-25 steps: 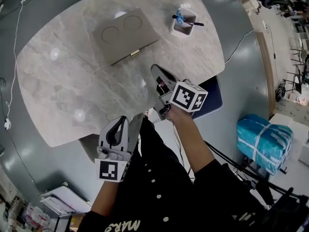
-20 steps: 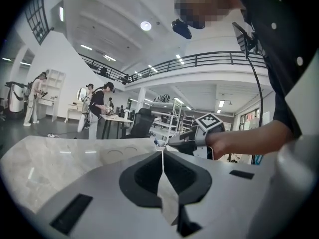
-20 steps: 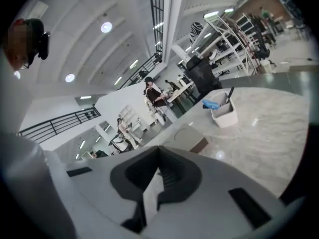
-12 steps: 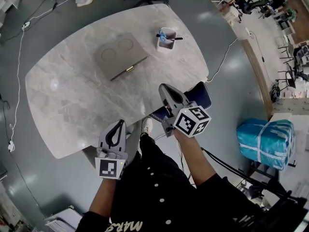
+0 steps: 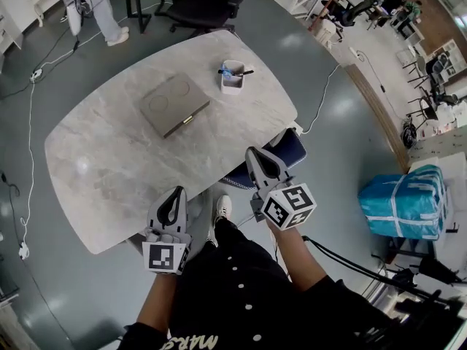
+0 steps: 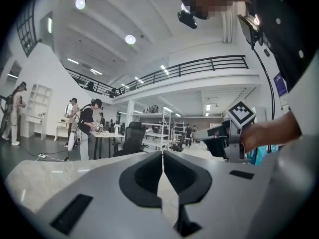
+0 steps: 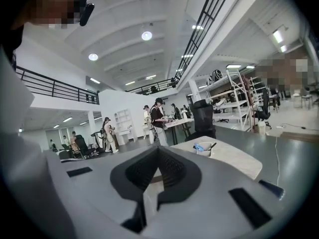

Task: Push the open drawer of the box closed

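A flat grey-brown box (image 5: 174, 104) with two round marks on its lid lies on the marble table (image 5: 109, 166). Its drawer front with the gold handle (image 5: 188, 120) looks flush with the box side. My left gripper (image 5: 174, 203) is shut and empty, held off the table's near edge by my body; its jaws (image 6: 162, 168) meet in the left gripper view. My right gripper (image 5: 259, 159) is also shut and empty, hanging over the blue chair at the table's near right edge. Both are far from the box. In the right gripper view the jaws (image 7: 158, 166) touch.
A white cup with pens (image 5: 232, 76) stands right of the box and shows again (image 7: 203, 147). A blue chair (image 5: 288, 148) is tucked at the table's near right. A black office chair (image 5: 204, 6) and a standing person (image 5: 91, 6) are beyond the table. A teal bundle (image 5: 405, 203) lies right.
The head view has drawn back, so the table looks smaller and farther. Both grippers have come away from the table toward my body, still shut.
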`<state>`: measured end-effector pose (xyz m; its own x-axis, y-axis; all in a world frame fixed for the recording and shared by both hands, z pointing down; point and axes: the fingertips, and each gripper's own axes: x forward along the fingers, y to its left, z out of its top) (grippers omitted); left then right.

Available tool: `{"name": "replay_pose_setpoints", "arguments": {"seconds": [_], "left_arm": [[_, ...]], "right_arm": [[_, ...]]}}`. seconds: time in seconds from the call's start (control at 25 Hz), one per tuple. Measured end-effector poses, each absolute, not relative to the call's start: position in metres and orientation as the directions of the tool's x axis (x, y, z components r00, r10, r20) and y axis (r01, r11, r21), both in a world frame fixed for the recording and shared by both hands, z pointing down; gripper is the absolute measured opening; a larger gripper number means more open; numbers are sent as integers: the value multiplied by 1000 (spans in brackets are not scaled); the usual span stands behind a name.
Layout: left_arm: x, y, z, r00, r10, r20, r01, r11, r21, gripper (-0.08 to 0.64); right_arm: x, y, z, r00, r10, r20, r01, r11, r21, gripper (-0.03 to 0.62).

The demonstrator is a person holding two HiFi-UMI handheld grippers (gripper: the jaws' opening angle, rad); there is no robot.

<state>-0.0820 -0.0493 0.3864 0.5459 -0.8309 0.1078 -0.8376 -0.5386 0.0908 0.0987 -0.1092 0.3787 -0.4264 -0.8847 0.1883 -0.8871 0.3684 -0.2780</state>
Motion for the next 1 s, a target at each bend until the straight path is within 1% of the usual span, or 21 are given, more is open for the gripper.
{"name": "replay_pose_setpoints", "arguments": {"seconds": [0.16,0.36,0.44,0.72,0.88,1.0], "left_arm": [[-80,-34,370,556,-828,67,-829,-547,117,18],[-74,-16,354,578,-815,35,-813,-573,100,18],[-75,-13,347,578,-816,19,-813,-575,90,18],[-78,0,323,525,-851,-14,-850,-525,48,18],[-76,9,308,499,-866,-30,-866,-500,28,18],[-78,13,302,467,-884,-27,-883,-468,42,18]], "right_arm": [[101,-84,365,-391,-908,148,-903,348,-251,-3],[103,-59,361,-377,-915,145,-908,334,-253,-3],[104,-55,354,-370,-920,127,-911,333,-243,-3],[113,-46,325,-355,-934,38,-915,338,-222,-3],[113,-36,316,-377,-926,16,-910,367,-194,-3],[112,-28,311,-397,-918,13,-907,390,-157,-3]]}}
